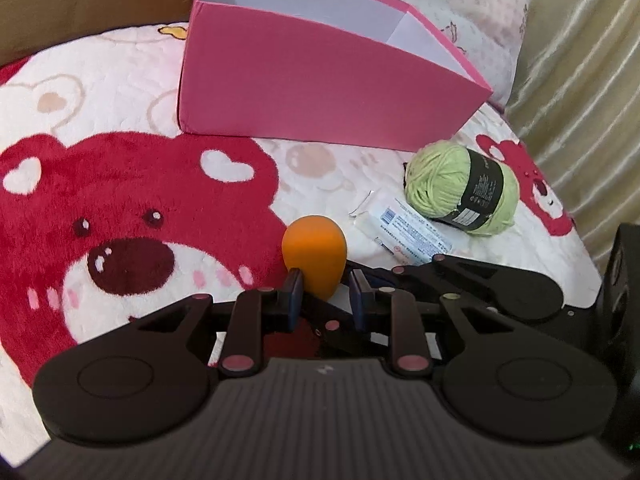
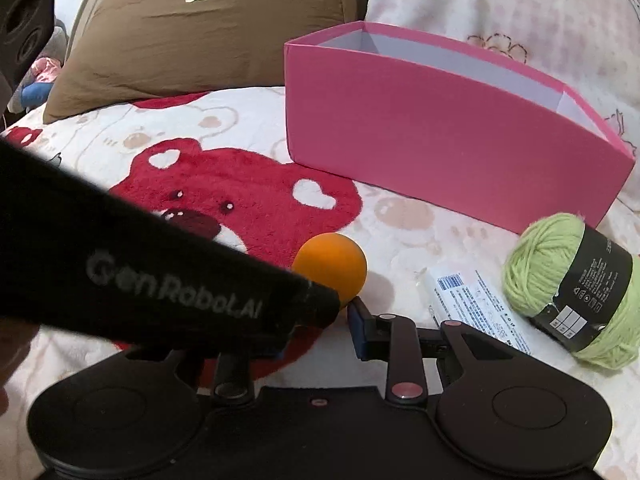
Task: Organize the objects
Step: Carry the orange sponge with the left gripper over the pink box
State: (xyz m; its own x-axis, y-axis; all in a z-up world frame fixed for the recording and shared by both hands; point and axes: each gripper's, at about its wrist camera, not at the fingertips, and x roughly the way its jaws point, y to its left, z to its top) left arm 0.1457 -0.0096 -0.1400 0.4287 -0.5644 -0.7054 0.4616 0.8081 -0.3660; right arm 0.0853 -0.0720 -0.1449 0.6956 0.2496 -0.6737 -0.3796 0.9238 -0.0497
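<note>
An orange egg-shaped sponge lies on the bear blanket, between the fingers of my left gripper, whose jaws stand open around its near end. It also shows in the right wrist view. My right gripper is open just behind the sponge, its left finger hidden under the left gripper's body. A green yarn ball with a black label and a white packet lie to the right; they show in the right wrist view as yarn and packet. An open pink box stands behind.
A brown pillow and a pale floral pillow lie behind the pink box. A beige curtain hangs at the right. The red bear print covers the blanket to the left.
</note>
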